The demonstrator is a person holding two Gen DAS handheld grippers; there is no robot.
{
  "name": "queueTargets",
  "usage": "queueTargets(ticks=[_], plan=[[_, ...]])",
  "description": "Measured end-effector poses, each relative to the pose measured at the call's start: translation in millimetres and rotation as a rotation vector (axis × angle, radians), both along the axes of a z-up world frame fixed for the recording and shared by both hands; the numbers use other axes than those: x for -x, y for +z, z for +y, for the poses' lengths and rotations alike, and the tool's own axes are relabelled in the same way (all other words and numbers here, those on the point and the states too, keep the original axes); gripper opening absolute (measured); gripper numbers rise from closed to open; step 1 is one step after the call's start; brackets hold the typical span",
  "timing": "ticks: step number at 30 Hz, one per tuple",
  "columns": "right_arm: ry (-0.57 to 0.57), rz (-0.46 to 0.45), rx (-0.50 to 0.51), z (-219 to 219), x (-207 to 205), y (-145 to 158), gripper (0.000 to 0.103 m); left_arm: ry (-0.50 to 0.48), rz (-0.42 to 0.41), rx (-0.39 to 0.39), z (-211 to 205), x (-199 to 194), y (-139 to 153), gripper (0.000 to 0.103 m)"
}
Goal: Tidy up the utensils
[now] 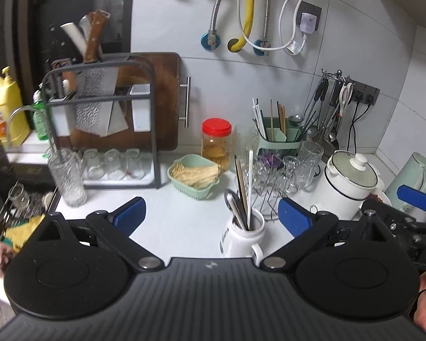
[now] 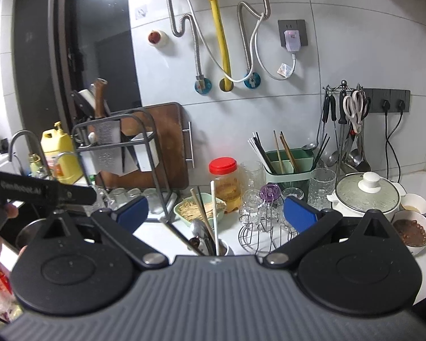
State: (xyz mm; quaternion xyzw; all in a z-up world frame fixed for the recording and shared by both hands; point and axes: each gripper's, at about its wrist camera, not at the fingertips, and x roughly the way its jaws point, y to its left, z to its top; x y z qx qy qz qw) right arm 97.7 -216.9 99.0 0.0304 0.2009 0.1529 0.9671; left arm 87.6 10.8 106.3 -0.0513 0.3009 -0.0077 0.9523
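The white mug (image 1: 242,237) holding chopsticks (image 1: 241,189), a white spoon (image 1: 250,187) and metal spoons stands on the desk (image 1: 181,218) near its front edge, before the green utensil caddy (image 1: 279,139). Left claw (image 1: 211,216) and right claw (image 2: 215,213) both hover over it, blue pads apart, gripping nothing.

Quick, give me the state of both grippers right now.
Left gripper: open, holding nothing, above the white mug of utensils.
Right gripper: open, holding nothing.
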Motion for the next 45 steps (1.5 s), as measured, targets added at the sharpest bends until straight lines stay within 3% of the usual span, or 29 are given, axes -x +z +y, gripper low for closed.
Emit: queueTargets(ticks=[9, 22, 45], plan=[[0.000, 0.017, -0.003, -18.8, 42.0, -13.3, 0.103, 0.020, 0.047, -0.002, -21.3, 51.6, -24.1, 0.101], [0.003, 0.111, -0.003, -20.4, 73.0, -52.8, 0.103, 0.056, 0.144, -0.013, -21.6, 81.4, -64.4, 0.101], [0.005, 0.149, 0.003, -18.5, 84.6, -65.0, 0.103, 0.059, 0.164, -0.024, -24.1, 105.4, -74.1, 0.101]])
